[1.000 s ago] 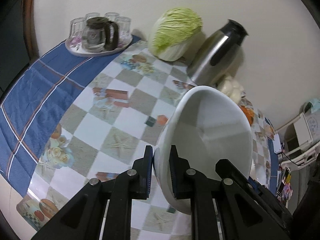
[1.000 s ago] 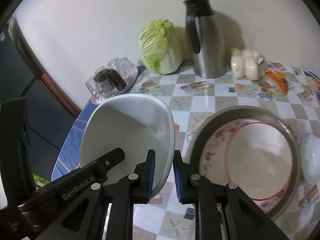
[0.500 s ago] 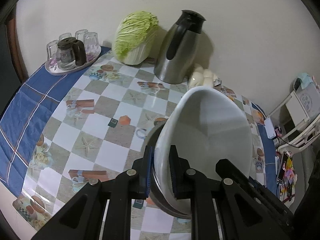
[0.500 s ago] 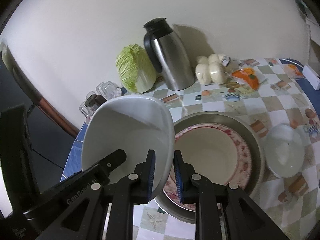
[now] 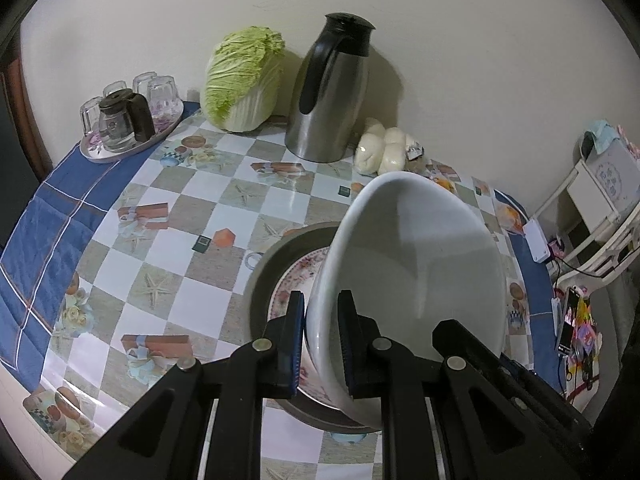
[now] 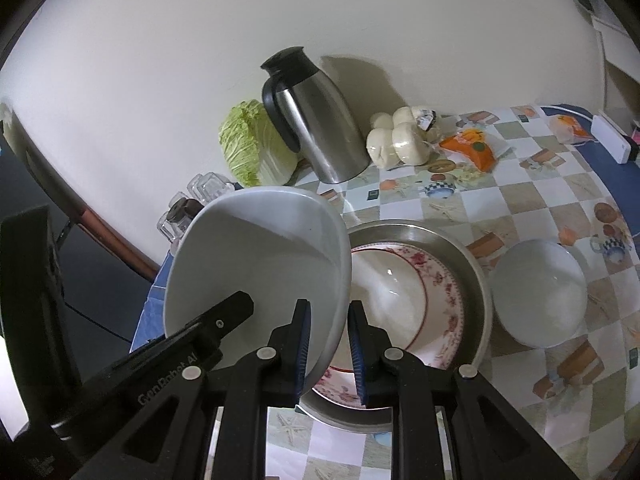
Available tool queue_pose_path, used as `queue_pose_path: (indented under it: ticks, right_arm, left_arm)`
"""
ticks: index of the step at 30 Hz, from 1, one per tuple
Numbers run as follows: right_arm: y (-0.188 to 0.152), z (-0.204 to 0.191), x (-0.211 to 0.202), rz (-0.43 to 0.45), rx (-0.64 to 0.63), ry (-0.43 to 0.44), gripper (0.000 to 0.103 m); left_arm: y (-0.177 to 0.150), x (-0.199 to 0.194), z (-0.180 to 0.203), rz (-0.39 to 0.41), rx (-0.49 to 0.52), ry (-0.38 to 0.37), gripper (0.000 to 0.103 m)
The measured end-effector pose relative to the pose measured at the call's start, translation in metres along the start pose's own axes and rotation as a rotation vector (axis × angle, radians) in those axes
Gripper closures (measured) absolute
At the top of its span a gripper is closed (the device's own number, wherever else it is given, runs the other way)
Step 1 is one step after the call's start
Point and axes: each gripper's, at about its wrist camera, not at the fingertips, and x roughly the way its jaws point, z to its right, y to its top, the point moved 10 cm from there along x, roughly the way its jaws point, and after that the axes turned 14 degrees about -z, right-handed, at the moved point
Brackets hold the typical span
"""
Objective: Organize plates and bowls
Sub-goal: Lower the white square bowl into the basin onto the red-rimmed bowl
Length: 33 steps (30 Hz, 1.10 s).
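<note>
1. A large white bowl [image 5: 416, 264] is held tilted in the air by both grippers, above a metal basin [image 6: 476, 272] that stands near the middle of the table [image 5: 168, 264].
2. The left gripper [image 5: 320, 344] is clamped on the bowl's rim, one blue pad inside the wall and one outside.
3. The right gripper [image 6: 328, 350] is closed on the opposite side of the rim in the same way.
4. Inside the basin lies a floral-edged plate [image 6: 444, 280] with a cream bowl [image 6: 384, 296] resting on it.
5. A smaller white bowl [image 6: 538, 294] sits on the table just beside the basin, towards the table's right edge.
6. Along the back edge, against the wall, stand a cabbage [image 5: 244, 80], a steel jug [image 5: 328, 92] and a bag of white buns [image 5: 380, 148].
7. A tray of glasses [image 5: 128, 120] occupies the back left corner.
8. An orange packet [image 6: 472, 146] lies near the buns.
</note>
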Motion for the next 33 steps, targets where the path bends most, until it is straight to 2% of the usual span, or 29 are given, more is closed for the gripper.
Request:
queue_pose_path:
  ticks: [12, 21, 33]
  right_arm:
    - [-0.001, 0.032, 0.004, -0.024, 0.061, 0.004, 0.081]
    - [0.0, 0.042, 0.016, -0.049, 0.084, -0.007, 0.081]
    - [0.004, 0.048, 0.031, -0.069, 0.097, -0.014, 0.081]
  left_arm:
    - [-0.007, 0.022, 0.02, -0.04, 0.011, -0.019, 0.086]
    - [-0.01, 0.045, 0.018, -0.094, -0.005, -0.03, 0.086]
    - [-0.01, 0.062, 0.016, -0.122, -0.008, -0.047, 0.084]
